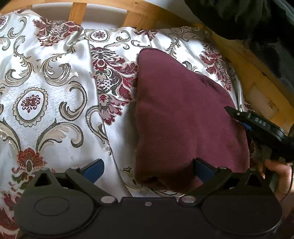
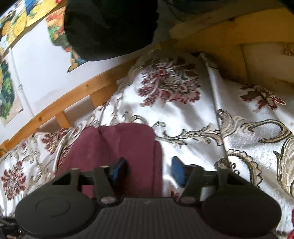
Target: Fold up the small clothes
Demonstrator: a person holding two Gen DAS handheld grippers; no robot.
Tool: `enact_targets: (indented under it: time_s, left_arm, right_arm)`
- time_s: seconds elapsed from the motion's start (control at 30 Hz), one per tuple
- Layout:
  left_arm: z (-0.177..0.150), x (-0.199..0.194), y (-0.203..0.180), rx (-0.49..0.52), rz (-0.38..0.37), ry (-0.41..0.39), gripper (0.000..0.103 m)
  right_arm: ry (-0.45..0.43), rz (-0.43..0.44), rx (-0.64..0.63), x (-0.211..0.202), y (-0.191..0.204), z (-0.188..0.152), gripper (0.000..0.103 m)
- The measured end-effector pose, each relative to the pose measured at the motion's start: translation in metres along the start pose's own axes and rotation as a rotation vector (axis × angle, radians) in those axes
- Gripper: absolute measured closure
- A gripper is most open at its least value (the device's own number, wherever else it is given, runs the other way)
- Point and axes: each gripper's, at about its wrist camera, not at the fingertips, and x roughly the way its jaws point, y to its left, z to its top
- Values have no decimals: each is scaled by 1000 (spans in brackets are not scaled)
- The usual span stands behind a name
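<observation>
So the maroon garment [image 1: 183, 114] is lying folded up on the silvery floral bedspread [image 1: 55, 88], over toward the side nearest the wooden bed frame [image 1: 150, 16]. Looks like a thick, layered bundle with a rounded fold at its near edge.

Left tongs [image 1: 148, 170] are spread wide apart, blue pads showing, hanging right at the near edge of the garment. The right-hand pad sits against or just over the garment's near corner and the other pad is out over bare bedspread, so nothing is pinched.

Right tongs [image 2: 147, 171] are partly open and straddling the garment's side edge: one blue pad is on top of the maroon cloth, the other is over the bedspread just beside it. Can't see them squeezing the fabric. From the left camera you can see the right tongs coming in from the garment's far right side, with a hand [image 1: 277, 174] on the handle.

A dark piece of clothing [image 2: 110, 27] sits past the garment, near the frame.
</observation>
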Motion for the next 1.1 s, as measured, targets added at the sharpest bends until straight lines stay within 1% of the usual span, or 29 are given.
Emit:
enact_targets:
  time_s: [0.03,0.1,0.13,0.2,0.67,0.7,0.8,0.97,1.03,1.1]
  left_arm:
    - [0,0,0,0,-1,0,0]
    - [0,1,0,0,-2,2,0]
    - [0,2,0,0,-2,3,0]
    - [0,3,0,-2,-3,5,0]
    - [-1,6,-1,1,-4,8,0]
    - [-1,6,-1,0,-4,8,0]
    - [-1,7,-2,-1,-3,9,0]
    - [-1,7,-2,-2,-3,8,0]
    - [0,7,-2,-10,-17,2,1]
    - [2,4,0,-32,-55,-27,1]
  right_arm:
    - [-3,-8,7,1,-2,0,61]
    - [-9,-13,25,0,-4,-2,63]
    - [-10,-13,27,0,-4,-2,65]
    - [-10,-18,7,-1,-1,-2,67]
    - [-18,-43,-5,-1,3,-3,66]
    - [-19,-45,-9,-1,3,-3,67]
    - [-22,-46,-30,-1,6,-4,75]
    - [-19,-47,-41,-1,9,-3,77]
    - [-18,-45,-35,-1,8,-3,77]
    - [-16,-47,-37,0,8,-3,77]
